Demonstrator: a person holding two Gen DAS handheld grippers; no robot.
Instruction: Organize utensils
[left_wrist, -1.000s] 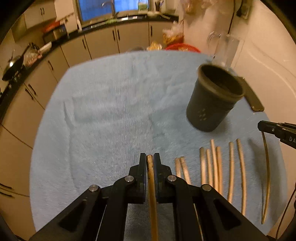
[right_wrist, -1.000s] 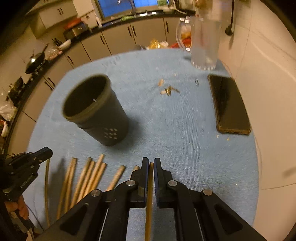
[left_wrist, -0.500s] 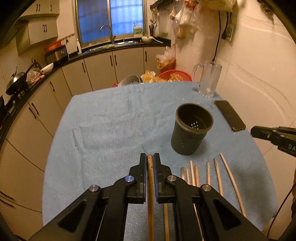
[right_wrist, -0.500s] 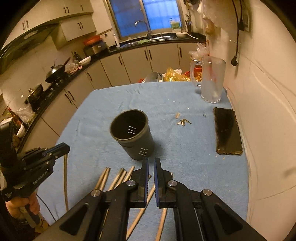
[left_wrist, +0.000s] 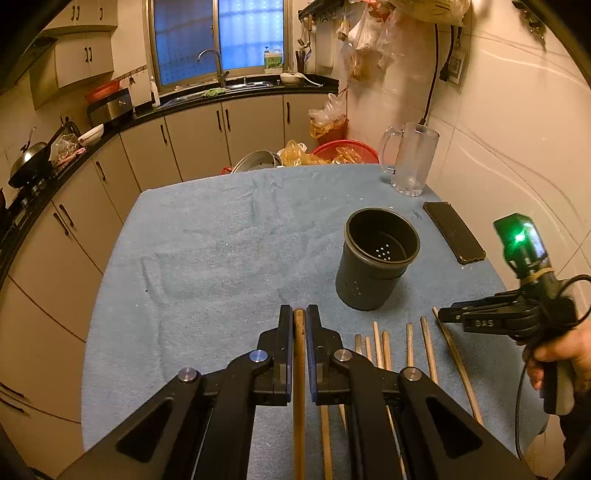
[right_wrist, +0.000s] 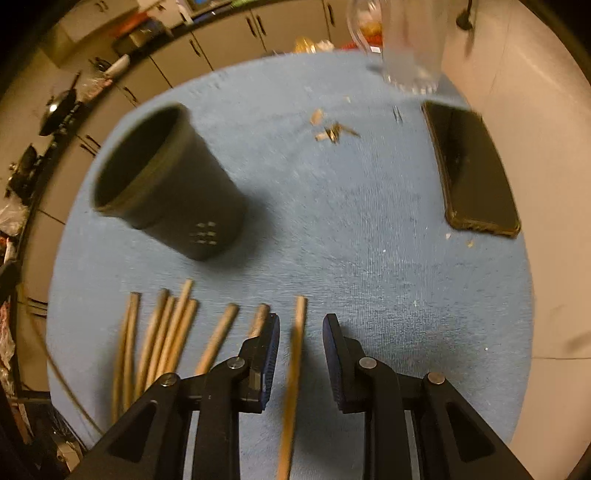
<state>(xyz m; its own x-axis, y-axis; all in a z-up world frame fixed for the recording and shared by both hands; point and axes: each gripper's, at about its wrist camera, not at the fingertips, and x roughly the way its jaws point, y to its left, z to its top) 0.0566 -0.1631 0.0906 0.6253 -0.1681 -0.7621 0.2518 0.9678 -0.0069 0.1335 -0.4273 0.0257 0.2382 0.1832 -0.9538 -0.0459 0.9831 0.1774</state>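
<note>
**Chopsticks gripped and released over the blue cloth**

Kitchen cabinets and a sink under a window are seen behind a counter (left_wrist: 221, 236) covered with a blue towel-like cloth. On the cloth a dark grey round plastic utensil holder (left_wrist: 376, 266) stands upright, with holes in its floor. At 1 o'clock from it a clear glass mug (left_wrist: 410, 162) is set, and at 3 o'clock a black phone (left_wrist: 453, 232) lies flat.

At 6 o'clock from the holder, a row of loose wooden chopsticks (right_wrist: 162, 332) lies on the cloth.

The left tongs (left_wrist: 300, 325) are clamped shut on one wooden chopstick (left_wrist: 299, 369), which runs back between the pads.

The right tongs (right_wrist: 301, 332) have just been opening; their pads stand apart, and a blurred single chopstick (right_wrist: 295, 350) is seen in the gap, touched by neither pad. Whether it rests on the cloth cannot be told. In the left wrist view a hand (left_wrist: 565, 358) is seen holding these tongs at the row's 3 o'clock end.
</note>
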